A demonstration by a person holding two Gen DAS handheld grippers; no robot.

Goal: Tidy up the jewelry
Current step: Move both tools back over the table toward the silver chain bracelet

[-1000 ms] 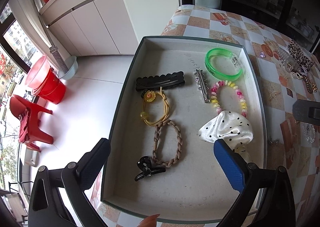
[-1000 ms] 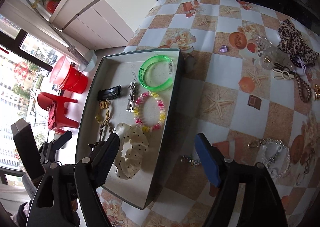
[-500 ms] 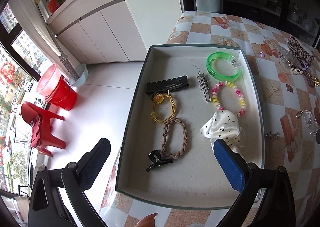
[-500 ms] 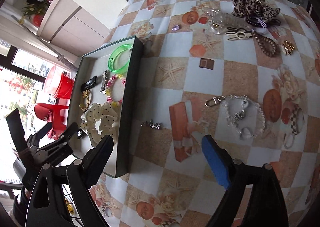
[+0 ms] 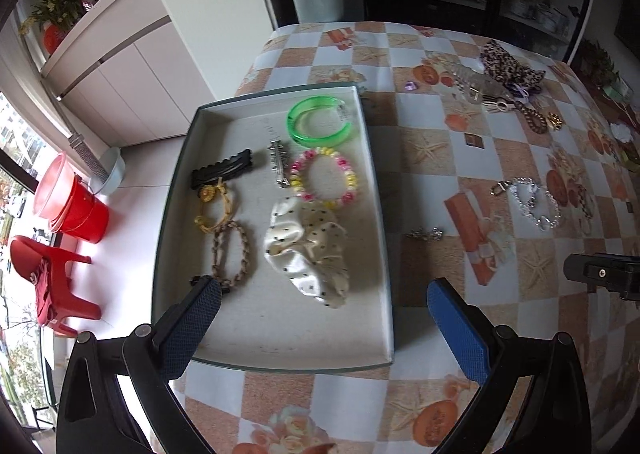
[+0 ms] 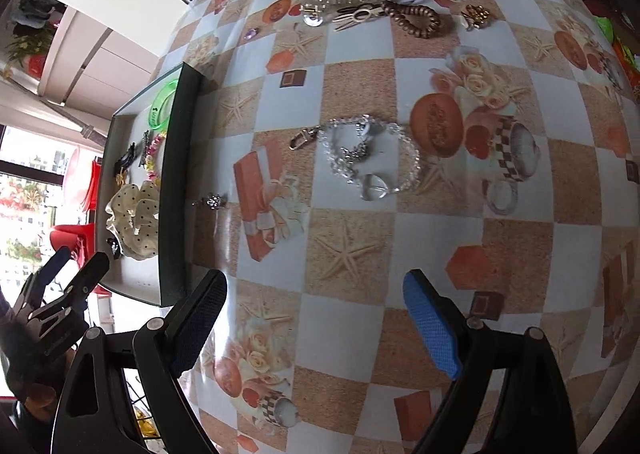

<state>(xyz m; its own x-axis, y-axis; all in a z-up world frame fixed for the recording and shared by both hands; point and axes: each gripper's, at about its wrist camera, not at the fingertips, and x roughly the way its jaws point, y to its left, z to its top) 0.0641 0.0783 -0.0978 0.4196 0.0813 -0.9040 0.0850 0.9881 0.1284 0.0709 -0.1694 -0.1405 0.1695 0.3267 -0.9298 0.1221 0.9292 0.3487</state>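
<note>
Both empty: left claw (image 5: 324, 310), right claw (image 6: 316, 312).

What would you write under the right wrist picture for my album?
Open right gripper hovering over a crystal bracelet on the patterned table.

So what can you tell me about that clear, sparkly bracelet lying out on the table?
The clear bead bracelet looks like glass or crystal beads strung in a loop, with silvery chain links across its middle, one larger clear bead at the near side and a metal clasp sticking out toward the tray. It lies flat on the patterned tablecloth, outside the tray, apart from the other pieces. Nothing touches it; the open right gripper hovers short of it.
</note>
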